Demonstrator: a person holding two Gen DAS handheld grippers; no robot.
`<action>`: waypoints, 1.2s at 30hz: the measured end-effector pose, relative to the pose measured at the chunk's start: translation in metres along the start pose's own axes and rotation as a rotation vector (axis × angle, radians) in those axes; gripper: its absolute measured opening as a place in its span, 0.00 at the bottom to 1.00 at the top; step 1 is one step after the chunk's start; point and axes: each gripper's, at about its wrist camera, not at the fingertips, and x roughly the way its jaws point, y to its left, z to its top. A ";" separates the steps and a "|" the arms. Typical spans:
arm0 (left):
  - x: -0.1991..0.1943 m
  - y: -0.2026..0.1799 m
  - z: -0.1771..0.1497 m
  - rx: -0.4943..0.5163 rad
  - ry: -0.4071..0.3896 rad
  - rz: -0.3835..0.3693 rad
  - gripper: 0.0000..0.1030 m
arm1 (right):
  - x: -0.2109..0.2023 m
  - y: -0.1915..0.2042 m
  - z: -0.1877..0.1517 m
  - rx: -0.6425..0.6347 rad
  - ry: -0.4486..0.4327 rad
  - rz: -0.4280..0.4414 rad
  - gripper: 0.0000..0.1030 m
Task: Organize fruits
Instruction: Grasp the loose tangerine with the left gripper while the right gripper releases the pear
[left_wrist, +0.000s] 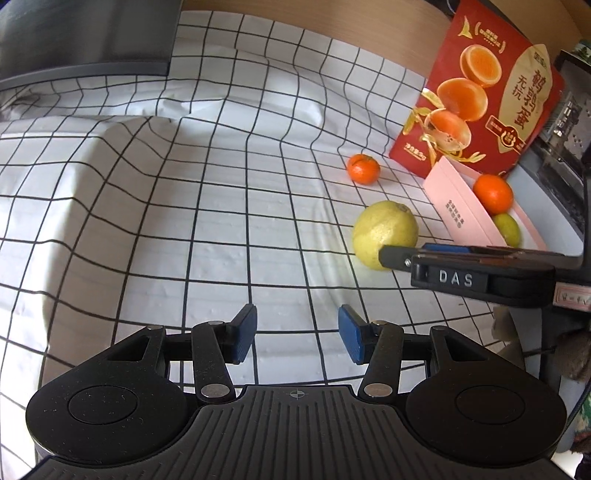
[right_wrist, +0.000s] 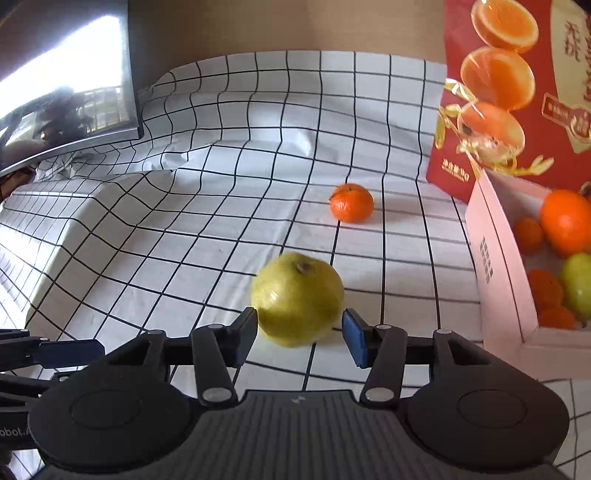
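Fruits lie on a white cloth (right_wrist: 229, 206) with a black grid that covers the table; the cloth is rumpled, with a raised fold at the far left. At the far left edge I see a dark monitor (right_wrist: 74, 85) standing on it, its screen throwing back window light, and a wooden wall (right_wrist: 258, 26) behind.

A red printed carton (left_wrist: 476, 96) stands upright at the far right, just behind a pink box (right_wrist: 498, 280). A small orange mandarin (right_wrist: 351, 203) sits alone on the cloth, to the left of the carton and apart from the box.

Nearer to me, a large yellow-green fruit (right_wrist: 297, 297) rests on the cloth. My right claw (right_wrist: 300, 338) is spread wide around its near side, one blue pad at each flank; I cannot tell whether they touch it. My left claw (left_wrist: 297, 334) is also wide and holds nothing, over bare cloth to the left of the fruit.

Inside the pink box I see an orange (right_wrist: 567, 221), a green fruit (right_wrist: 578, 284) and several smaller orange fruits (right_wrist: 545, 290).
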 end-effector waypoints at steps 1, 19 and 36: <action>0.001 0.000 0.001 -0.004 0.002 0.006 0.52 | 0.001 0.000 -0.002 -0.001 0.002 -0.001 0.52; 0.061 -0.064 0.112 0.285 -0.020 -0.064 0.52 | -0.064 -0.045 -0.077 -0.096 -0.097 -0.129 0.71; 0.180 -0.128 0.179 0.367 0.205 0.082 0.52 | -0.093 -0.124 -0.110 0.258 -0.015 -0.156 0.74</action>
